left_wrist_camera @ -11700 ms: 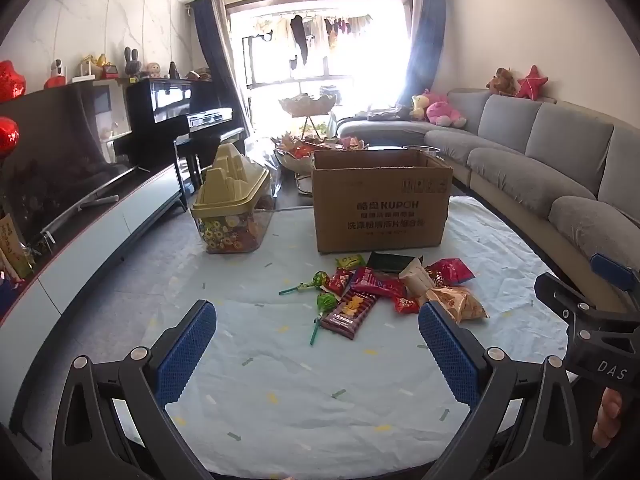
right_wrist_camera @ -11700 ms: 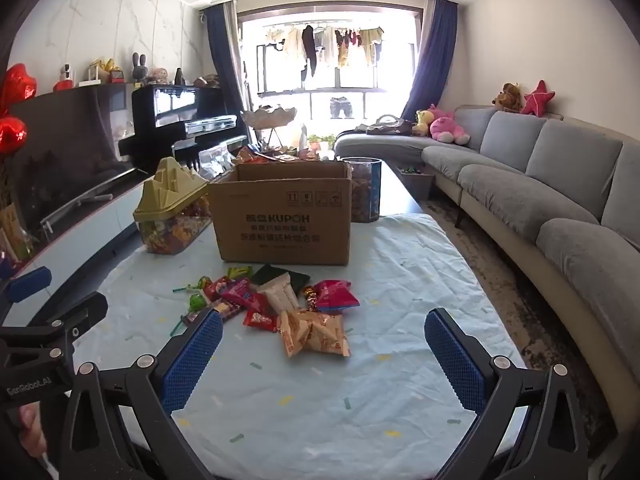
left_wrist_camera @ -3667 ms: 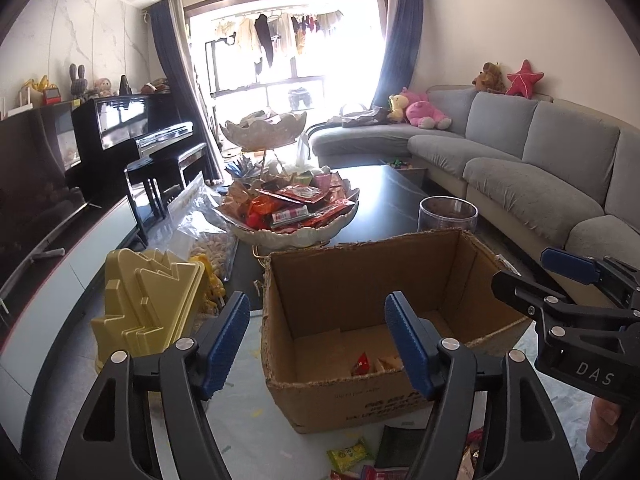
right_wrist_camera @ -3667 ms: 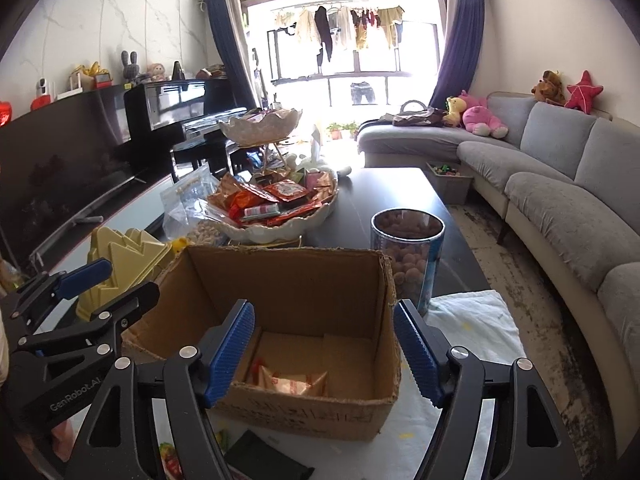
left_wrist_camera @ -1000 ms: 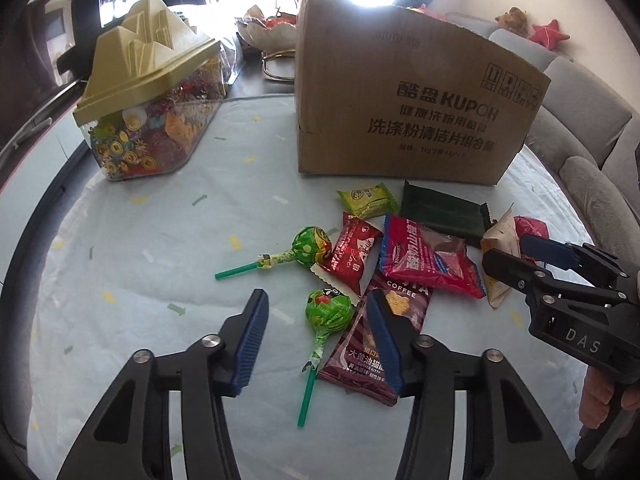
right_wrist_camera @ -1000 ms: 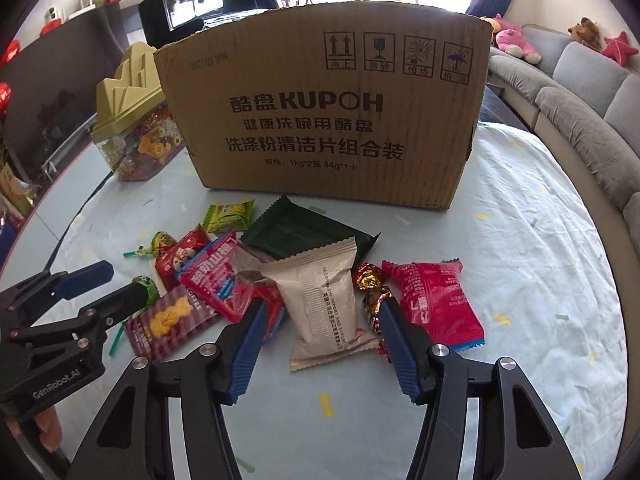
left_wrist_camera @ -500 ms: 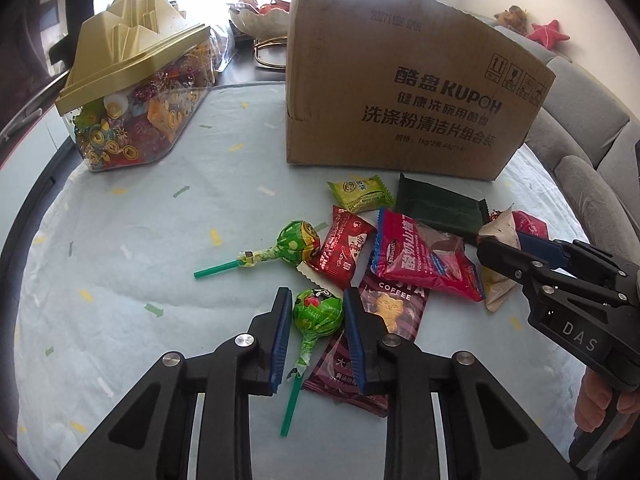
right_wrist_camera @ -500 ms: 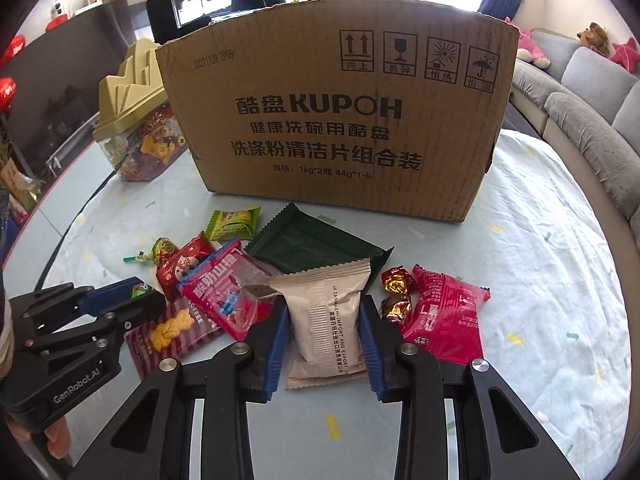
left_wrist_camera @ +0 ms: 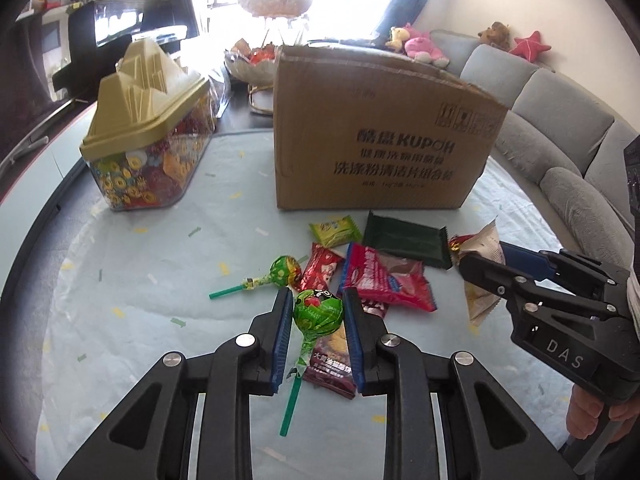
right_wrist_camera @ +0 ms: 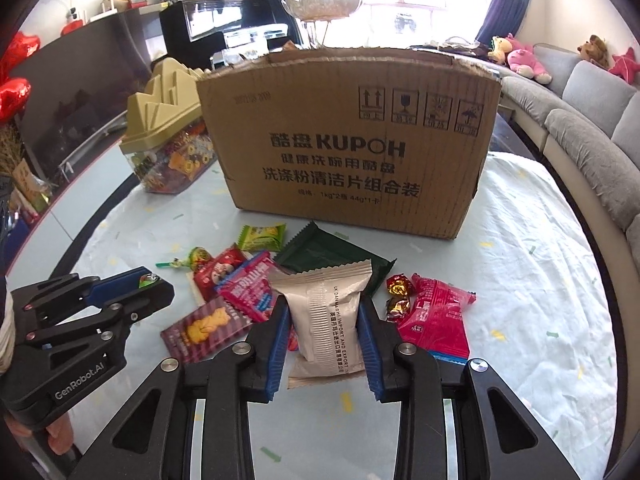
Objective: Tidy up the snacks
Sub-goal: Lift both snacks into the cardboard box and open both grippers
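Observation:
My left gripper (left_wrist_camera: pixel 318 312) is shut on a green lollipop (left_wrist_camera: pixel 318 314), its stick hanging down, lifted a little above the table. My right gripper (right_wrist_camera: pixel 323 320) is shut on a beige snack packet (right_wrist_camera: pixel 326 312), raised off the pile. The brown cardboard box (left_wrist_camera: pixel 376 136) stands behind the snacks; it also shows in the right wrist view (right_wrist_camera: pixel 348 140). On the cloth lie a second lollipop (left_wrist_camera: pixel 280 270), a red-pink packet (left_wrist_camera: pixel 384 278), a dark green packet (left_wrist_camera: pixel 404 238), a small green candy (left_wrist_camera: pixel 335 230), a coffee biscuit packet (right_wrist_camera: pixel 208 328) and a red packet (right_wrist_camera: pixel 438 316).
A clear candy jar with a gold lid (left_wrist_camera: pixel 150 140) stands left of the box. A fruit bowl stand (left_wrist_camera: pixel 272 4) is behind it. A grey sofa (left_wrist_camera: pixel 560 120) runs along the right. The table's dark edge (left_wrist_camera: pixel 36 232) curves at left.
Both grippers have closed further and risen: the left on the green lollipop, the right on the beige packet, and both items are lifted off the pile.

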`<state>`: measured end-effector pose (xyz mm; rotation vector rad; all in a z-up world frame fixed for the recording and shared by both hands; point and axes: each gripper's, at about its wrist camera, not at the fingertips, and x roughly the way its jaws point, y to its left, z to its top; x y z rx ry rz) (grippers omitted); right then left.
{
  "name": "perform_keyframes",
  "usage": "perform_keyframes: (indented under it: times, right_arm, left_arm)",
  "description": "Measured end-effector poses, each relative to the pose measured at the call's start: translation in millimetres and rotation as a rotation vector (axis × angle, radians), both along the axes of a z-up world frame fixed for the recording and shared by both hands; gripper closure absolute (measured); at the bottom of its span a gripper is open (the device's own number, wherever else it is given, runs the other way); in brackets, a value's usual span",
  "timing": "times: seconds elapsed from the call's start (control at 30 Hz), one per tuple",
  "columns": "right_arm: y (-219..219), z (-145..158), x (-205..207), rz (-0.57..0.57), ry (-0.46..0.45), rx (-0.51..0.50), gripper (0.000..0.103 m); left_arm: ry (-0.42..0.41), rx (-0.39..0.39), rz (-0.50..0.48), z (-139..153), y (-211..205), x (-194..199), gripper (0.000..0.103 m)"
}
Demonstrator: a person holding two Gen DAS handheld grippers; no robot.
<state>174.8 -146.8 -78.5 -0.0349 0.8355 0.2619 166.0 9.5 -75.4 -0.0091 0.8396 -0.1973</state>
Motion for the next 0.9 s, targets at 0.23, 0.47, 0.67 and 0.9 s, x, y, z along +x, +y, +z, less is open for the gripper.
perform_keyframes:
  times: [0.23,0.47,0.67,0.9]
  right_arm:
    - [-2,25,-15,0.003,-0.063,0.025,0.069]
    - [-6,56,-21,0.004,-0.143,0.05,0.069]
    - [-10,79,-16,0.0,-0.197,0.061,0.069]
    - [-14,108,-3,-0.005,-0.252,0.06,0.069]
  left_arm:
    - [-0.081,0.002,-0.011,31,-5,-13,0.077]
    - [-0.17,0.002,-0.016,65,-10,-16,0.077]
    - [-0.234,-0.004,-0.017,93,-12,-7,0.077]
    - [-0.285,-0.016,-0.022,122,-14,10,0.077]
